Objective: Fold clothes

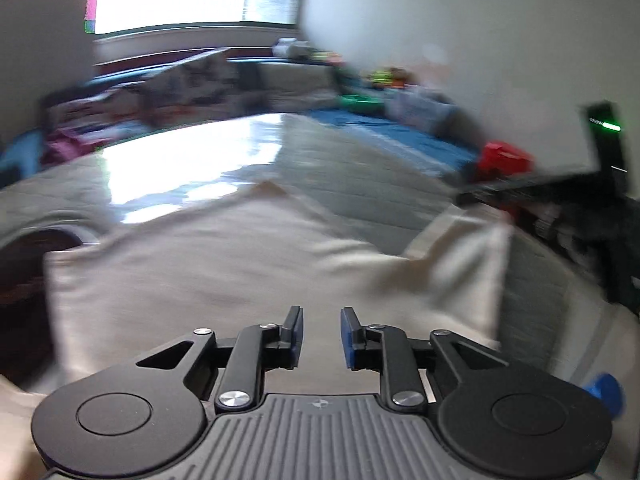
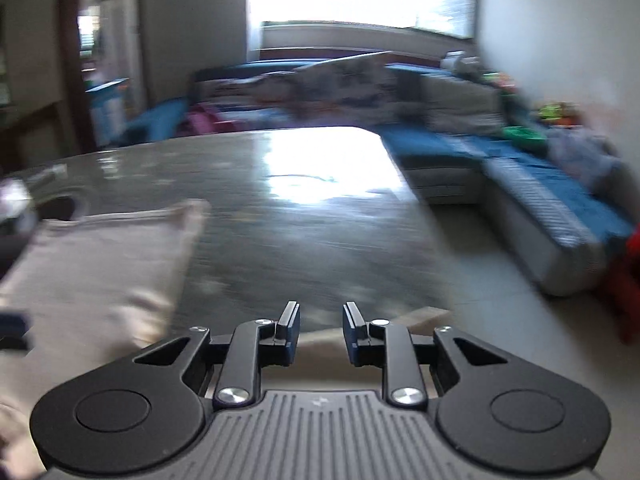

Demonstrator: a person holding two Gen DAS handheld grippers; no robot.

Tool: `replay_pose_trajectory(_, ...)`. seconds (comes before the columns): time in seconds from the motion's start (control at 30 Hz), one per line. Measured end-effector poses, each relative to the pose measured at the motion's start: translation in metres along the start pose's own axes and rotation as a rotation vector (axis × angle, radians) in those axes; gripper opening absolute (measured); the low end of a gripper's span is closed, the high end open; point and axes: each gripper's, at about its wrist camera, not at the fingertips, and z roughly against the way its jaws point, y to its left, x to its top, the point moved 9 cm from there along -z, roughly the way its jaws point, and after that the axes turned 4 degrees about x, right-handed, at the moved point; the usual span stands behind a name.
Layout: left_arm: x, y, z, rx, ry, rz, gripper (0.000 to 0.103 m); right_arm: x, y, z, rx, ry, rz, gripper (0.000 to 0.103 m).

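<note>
2 blurred views: pale garment [image 1: 224, 264], edges smeared, on table [image 2: 304, 208]

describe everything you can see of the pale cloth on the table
The pale cloth is off-white to beige, a soft woven-looking garment, blurred by motion. It lies mostly flat on the glossy grey table, with a straight left edge, a raised peak at its far edge and a rumpled, lifted fold on its right side. The left tool hovers over its near part with jaws apart, gripping nothing. In the right wrist view it lies to the left of the open right tool.
</note>
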Motion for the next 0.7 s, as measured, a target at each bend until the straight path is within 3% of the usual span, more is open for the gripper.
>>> replay_pose_trajectory(0.1, 0.011, 0.041, -0.005, 0.107, 0.006, 0.044, 0.023, 0.013, 0.031, -0.021, 0.102, 0.024, 0.029, 0.023)
replay_pose_trajectory(0.27, 0.019, 0.101, -0.024, 0.258, 0.039, 0.102, 0.023, 0.035, 0.067, -0.057, 0.182, 0.045, 0.058, 0.023)
replay_pose_trajectory(0.53, 0.022, 0.147, -0.046, 0.343, 0.077, 0.163, 0.041, 0.054, 0.089, -0.111, 0.221, 0.082, 0.053, 0.023)
replay_pose_trajectory(0.67, 0.023, 0.17, -0.057, 0.385, 0.097, 0.193, 0.04, 0.058, 0.095, -0.134, 0.215, 0.096, 0.061, 0.023)
replay_pose_trajectory(0.7, 0.024, 0.176, -0.06, 0.396, 0.102, 0.2, 0.034, 0.058, 0.095, -0.137, 0.216, 0.097, 0.059, 0.023)
